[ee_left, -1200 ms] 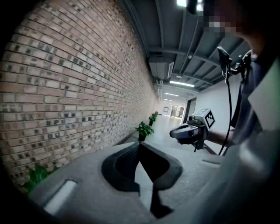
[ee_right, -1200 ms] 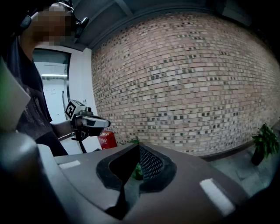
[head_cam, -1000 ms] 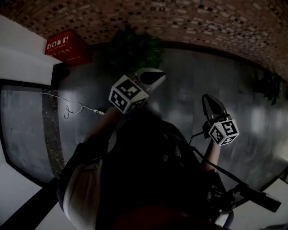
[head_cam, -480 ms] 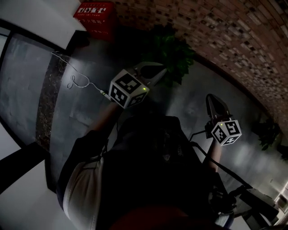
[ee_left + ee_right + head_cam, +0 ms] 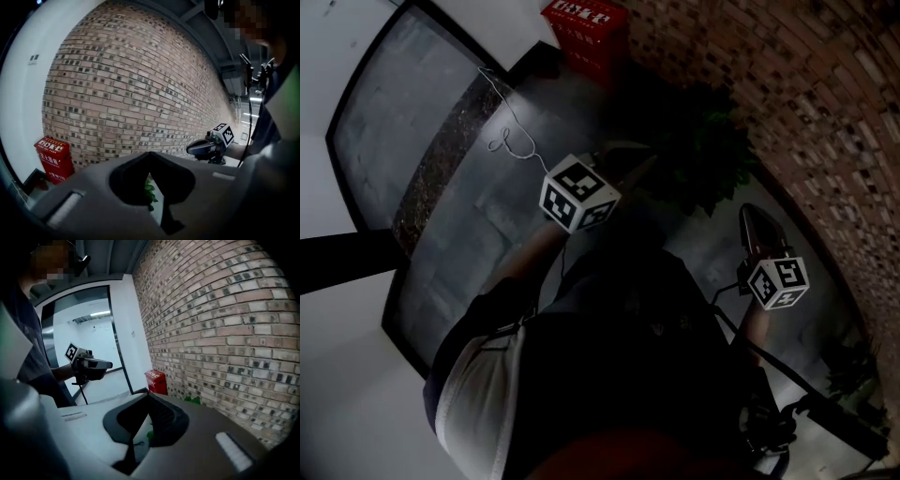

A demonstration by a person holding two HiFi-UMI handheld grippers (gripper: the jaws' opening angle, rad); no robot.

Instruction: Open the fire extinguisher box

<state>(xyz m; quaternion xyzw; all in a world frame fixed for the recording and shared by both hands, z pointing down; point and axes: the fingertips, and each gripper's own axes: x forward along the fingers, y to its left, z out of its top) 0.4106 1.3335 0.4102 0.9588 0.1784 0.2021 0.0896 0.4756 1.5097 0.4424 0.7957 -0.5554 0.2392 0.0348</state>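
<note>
Both left gripper and right gripper show empty, pressed-together jaws, likely since the fire extinguisher box, upper centre, stands well apart

Your head view runs dim and underexposed: your torso reads near black, and only the white wall at the left catches light. Both gripper views are brighter, lit by ceiling strips, with the brick wall sharp. Fisheye bending curves the brick courses, and black vignetting eats their corners.
</note>
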